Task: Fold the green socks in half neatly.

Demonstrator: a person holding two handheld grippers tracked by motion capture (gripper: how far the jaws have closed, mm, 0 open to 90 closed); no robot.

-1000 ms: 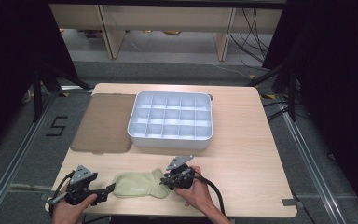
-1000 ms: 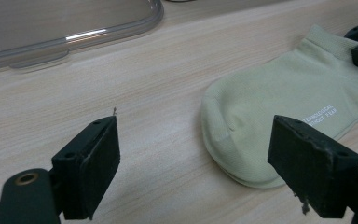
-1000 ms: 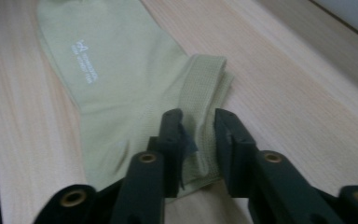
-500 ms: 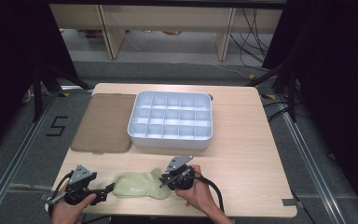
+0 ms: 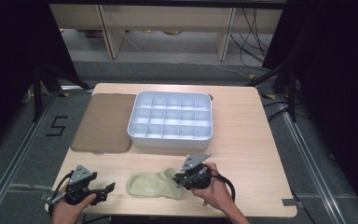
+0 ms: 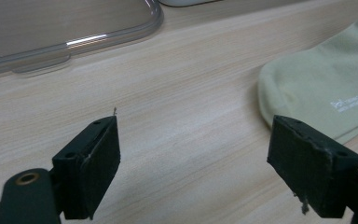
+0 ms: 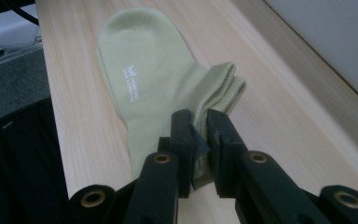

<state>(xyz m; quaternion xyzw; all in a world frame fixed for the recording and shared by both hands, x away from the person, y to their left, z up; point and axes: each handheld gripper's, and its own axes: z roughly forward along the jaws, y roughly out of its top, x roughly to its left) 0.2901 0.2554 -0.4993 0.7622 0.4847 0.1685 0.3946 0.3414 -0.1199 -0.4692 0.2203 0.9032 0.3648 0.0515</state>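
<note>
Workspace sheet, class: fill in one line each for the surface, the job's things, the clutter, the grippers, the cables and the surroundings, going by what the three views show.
Surface: light wooden table, bare at its right side.
Job's things: pale green sock lying flat near the front edge, its cuff end pinched.
Clutter: white compartment tray, all cells bare; brown lid flat beside it.
Grippers: right gripper shut on the sock's cuff; left gripper open, short of the sock's toe end.
Cables: black cable looping from the right gripper; more on the floor behind the table.
Surroundings: grey floor, dark curtains, a taped 5.
</note>
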